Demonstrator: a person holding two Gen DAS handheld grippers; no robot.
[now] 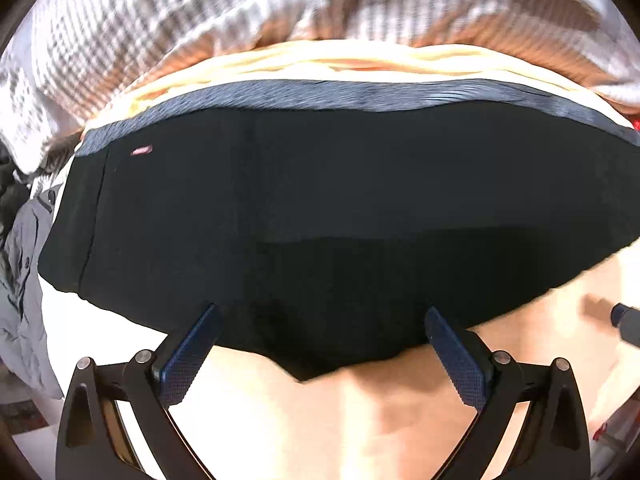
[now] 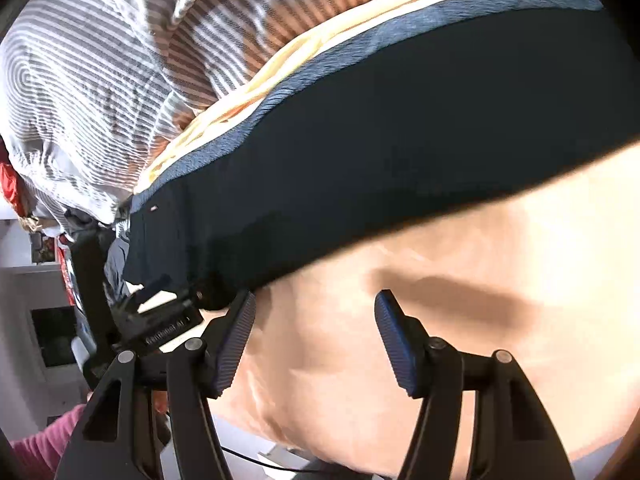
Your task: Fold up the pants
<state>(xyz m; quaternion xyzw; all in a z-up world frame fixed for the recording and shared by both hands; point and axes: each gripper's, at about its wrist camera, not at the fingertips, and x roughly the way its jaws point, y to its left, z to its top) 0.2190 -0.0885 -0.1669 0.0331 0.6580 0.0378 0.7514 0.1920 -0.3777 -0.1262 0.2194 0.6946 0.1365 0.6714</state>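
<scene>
Left wrist view: pants (image 1: 320, 208) lay folded on bed; both hand-held grippers, left (image 1: 320, 332) and right (image 2: 316, 320), gaped empty; hasty regrasp risked dragging fold loose

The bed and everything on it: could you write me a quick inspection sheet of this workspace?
Surface: pale sheet, sunlit, lightly creased.
Job's things: dark pants lie flat and folded, ribbed blue waistband along the far edge, small pink tag near one corner.
Clutter: striped duvet bunched behind the pants; cream cloth under the waistband; grey garment at the side.
Grippers: left gripper open over the pants' near edge, holding nothing; right gripper open above the bare sheet, empty.
Cables: thin black cable at the bottom of the right view.
Surroundings: pink sleeve; white furniture, blurred.
</scene>
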